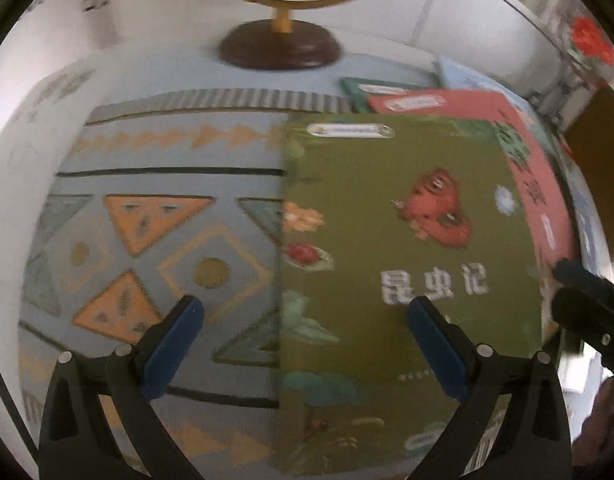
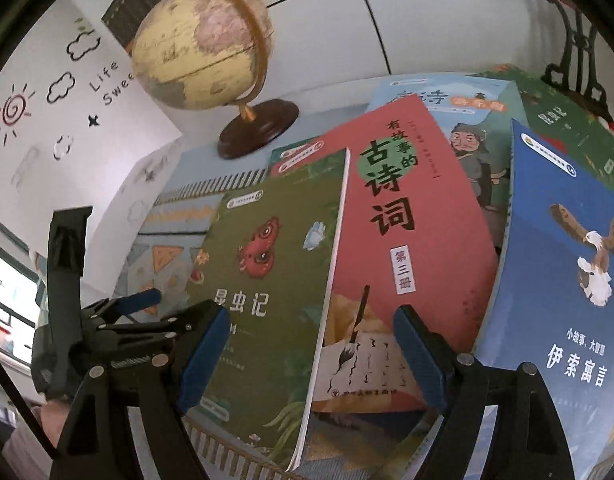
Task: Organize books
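Over the desk's right half: that's where I've got both claws, angled down at the loose pile of books on the patterned mat (image 1: 155, 184).
Left claw: left gripper (image 1: 305, 334) is spread wide, nothing between the pads. One finger hangs over bare mat, the other over the olive-green book (image 1: 407, 208), so I'm straddling its left edge.
Right claw: right gripper (image 2: 307, 344) is spread too and pinching nothing. Its gap frames the green book's (image 2: 275, 248) page edge and the lower part of the red book (image 2: 403, 208).
Where the books are: green one on top, overlapping the red one. A blue book (image 2: 567, 264) leans up curved at the right, and a pale-blue one (image 2: 467, 120) plus a dark green one (image 2: 567, 128) sit toward the desk's back-right corner.
Step in hand, I reckon: grab the top green book first, since it's free of everything else.
How I'd do it: slide one pad under that exposed page edge and close only on the green cover, otherwise I'll probably drag the red one along. Left claw could pin or square the far edge.
Watch out: thin softcovers flop, so a grip near the spine side feels safer. The globe (image 2: 203, 44) stands at the back of the desk, so I'd keep lifts low and away from it.
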Action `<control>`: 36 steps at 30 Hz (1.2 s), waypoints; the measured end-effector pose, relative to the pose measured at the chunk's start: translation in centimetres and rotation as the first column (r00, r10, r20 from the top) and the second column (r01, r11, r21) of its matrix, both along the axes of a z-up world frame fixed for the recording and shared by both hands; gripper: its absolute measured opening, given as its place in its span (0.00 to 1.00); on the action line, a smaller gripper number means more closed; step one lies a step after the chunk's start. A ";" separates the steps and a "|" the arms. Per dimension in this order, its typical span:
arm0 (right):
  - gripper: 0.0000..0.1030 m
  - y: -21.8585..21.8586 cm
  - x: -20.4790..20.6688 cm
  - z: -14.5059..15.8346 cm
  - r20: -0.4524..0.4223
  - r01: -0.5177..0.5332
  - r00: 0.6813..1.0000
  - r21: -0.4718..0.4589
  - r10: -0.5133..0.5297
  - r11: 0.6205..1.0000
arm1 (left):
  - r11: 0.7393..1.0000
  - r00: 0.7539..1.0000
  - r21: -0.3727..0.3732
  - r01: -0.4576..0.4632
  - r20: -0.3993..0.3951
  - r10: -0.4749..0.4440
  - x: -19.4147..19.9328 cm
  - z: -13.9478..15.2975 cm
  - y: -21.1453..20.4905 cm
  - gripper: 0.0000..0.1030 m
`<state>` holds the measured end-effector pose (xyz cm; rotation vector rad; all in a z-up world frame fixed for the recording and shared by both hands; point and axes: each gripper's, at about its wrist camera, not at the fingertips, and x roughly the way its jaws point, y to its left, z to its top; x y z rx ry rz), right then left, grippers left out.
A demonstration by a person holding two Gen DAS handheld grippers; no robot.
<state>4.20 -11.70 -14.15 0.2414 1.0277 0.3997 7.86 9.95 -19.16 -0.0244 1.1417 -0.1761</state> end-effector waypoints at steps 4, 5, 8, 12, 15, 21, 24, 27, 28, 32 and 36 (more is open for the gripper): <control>0.81 0.2 -0.6 -0.4 -0.001 -0.027 1.000 0.036 0.027 0.999 | 0.993 0.993 -0.048 0.111 0.033 -0.109 -1.2 0.0 -1.3 0.98; 0.81 0.4 -0.8 -0.5 0.003 -0.032 0.999 0.043 0.032 0.999 | 0.988 0.989 -0.059 0.143 0.038 -0.141 -1.5 0.1 -1.8 0.98; 0.82 0.9 -1.4 -0.7 -0.001 -0.068 0.998 0.065 0.068 0.996 | 0.981 0.981 -0.048 0.186 0.059 -0.183 -2.1 0.1 -2.7 0.98; 0.81 1.8 -2.0 -1.1 -0.013 -0.113 0.993 0.097 0.115 0.989 | 0.978 0.978 -0.058 0.199 0.080 -0.194 -2.9 0.3 -2.4 0.97; 0.73 0.7 -2.7 -1.4 -0.053 -0.092 0.993 0.168 0.103 0.981 | 0.971 0.971 -0.057 0.231 0.073 -0.227 -3.3 0.5 -2.5 0.97; 0.69 -1.0 -4.0 -2.3 -0.130 -0.014 0.990 0.239 0.047 0.971 | 0.942 0.990 -0.305 0.137 0.021 -0.137 -2.7 0.9 0.8 0.92; 0.69 -0.7 -4.1 -2.2 -0.121 -0.036 0.991 0.224 0.065 0.974 | 0.906 0.998 -0.421 0.050 -0.017 -0.063 -2.2 0.8 2.6 0.90; 0.55 -1.4 -4.0 -2.3 -0.130 -0.019 0.990 0.249 0.053 0.968 | 0.884 0.999 -0.467 0.025 -0.018 -0.037 -2.5 1.4 3.3 0.89; 0.48 -1.9 -4.0 -2.4 -0.134 -0.004 0.990 0.266 0.041 0.964 | 0.874 0.999 -0.485 0.022 -0.012 -0.032 -2.7 1.7 3.5 0.88; 0.32 -3.0 -4.2 -3.2 -0.160 0.049 0.987 0.272 -0.005 0.961 | 0.835 1.000 -0.550 0.018 0.008 -0.016 -3.5 3.2 4.1 0.84; 0.29 -2.6 -4.4 -3.6 -0.191 0.053 0.982 0.250 -0.005 0.967 | 0.809 0.999 -0.588 -0.011 -0.037 -0.013 -3.9 2.5 4.3 0.65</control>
